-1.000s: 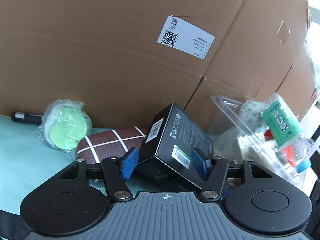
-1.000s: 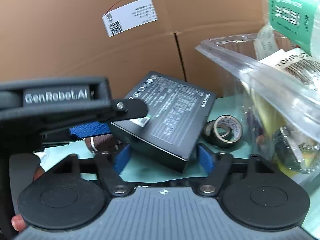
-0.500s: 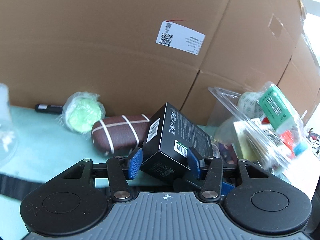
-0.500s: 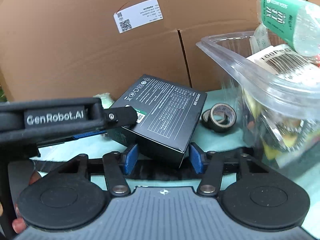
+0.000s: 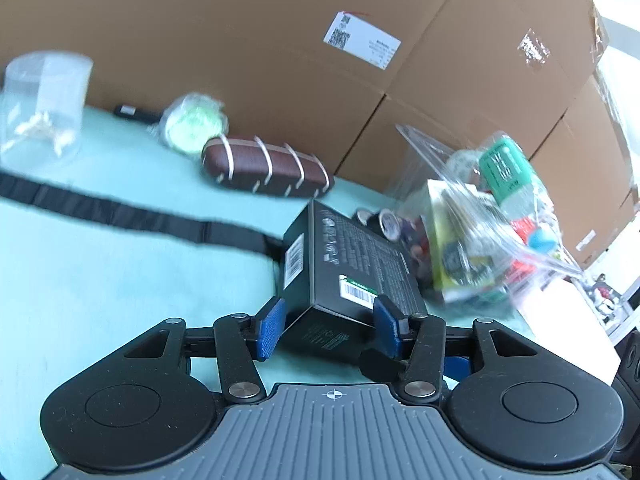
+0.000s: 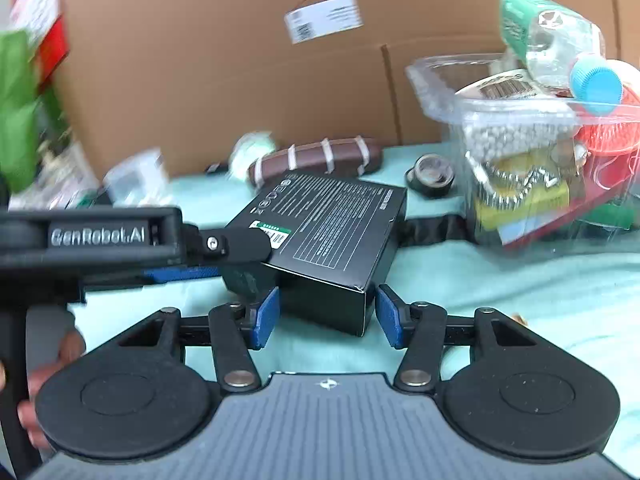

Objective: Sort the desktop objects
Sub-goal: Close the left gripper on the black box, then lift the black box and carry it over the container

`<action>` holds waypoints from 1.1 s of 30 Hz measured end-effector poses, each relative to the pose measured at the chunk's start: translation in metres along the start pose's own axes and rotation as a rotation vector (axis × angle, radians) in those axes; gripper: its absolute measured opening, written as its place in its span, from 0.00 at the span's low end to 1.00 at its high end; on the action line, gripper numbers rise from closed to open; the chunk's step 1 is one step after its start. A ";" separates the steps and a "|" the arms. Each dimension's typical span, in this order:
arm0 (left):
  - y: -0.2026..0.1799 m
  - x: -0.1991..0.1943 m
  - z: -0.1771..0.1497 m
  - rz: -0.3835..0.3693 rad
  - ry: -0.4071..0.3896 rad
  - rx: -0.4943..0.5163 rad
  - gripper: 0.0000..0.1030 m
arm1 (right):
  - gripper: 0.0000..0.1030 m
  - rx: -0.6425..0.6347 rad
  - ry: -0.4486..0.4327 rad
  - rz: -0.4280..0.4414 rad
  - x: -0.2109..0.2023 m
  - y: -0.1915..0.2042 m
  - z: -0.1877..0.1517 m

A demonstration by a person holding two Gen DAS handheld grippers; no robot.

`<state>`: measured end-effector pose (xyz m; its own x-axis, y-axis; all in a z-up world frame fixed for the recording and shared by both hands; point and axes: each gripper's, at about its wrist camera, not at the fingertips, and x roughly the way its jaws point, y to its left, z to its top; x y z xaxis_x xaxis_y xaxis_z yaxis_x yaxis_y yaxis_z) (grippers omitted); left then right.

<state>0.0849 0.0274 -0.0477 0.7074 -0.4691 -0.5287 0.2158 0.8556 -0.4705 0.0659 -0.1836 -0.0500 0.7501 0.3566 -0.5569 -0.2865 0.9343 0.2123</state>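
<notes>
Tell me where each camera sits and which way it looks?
Left wrist: on the left hand-held gripper, looking along its blue fingers at the black box they clamp, cardboard wall behind.
Right wrist: on the right hand-held gripper, facing the same black box; its fingers straddle a corner; the left hand-held gripper enters from the left.
Shared: black box, brown case, clear bin.

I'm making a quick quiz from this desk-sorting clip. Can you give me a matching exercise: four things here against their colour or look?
Things:
1. box
2. glasses case
3. bottle cap
4. tape rolls

Looks:
A. blue
B. brown with white stripes
C. black with white print
D. dark rings lying beside the clear container

Pairs: 1-C, 2-B, 3-A, 4-D
</notes>
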 end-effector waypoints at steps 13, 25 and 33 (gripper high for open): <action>0.005 0.031 0.025 -0.132 0.094 0.012 0.86 | 0.86 -0.102 -0.018 0.070 0.003 -0.018 0.004; 0.012 0.041 0.020 -0.091 0.097 -0.029 0.67 | 0.75 -0.131 0.027 0.096 0.012 -0.016 0.007; -0.004 0.018 0.019 -0.079 0.008 0.011 0.63 | 0.70 -0.122 -0.026 0.086 -0.011 -0.012 0.008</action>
<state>0.1094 0.0198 -0.0420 0.6827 -0.5370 -0.4955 0.2785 0.8182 -0.5030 0.0659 -0.1990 -0.0397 0.7347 0.4363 -0.5195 -0.4192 0.8941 0.1580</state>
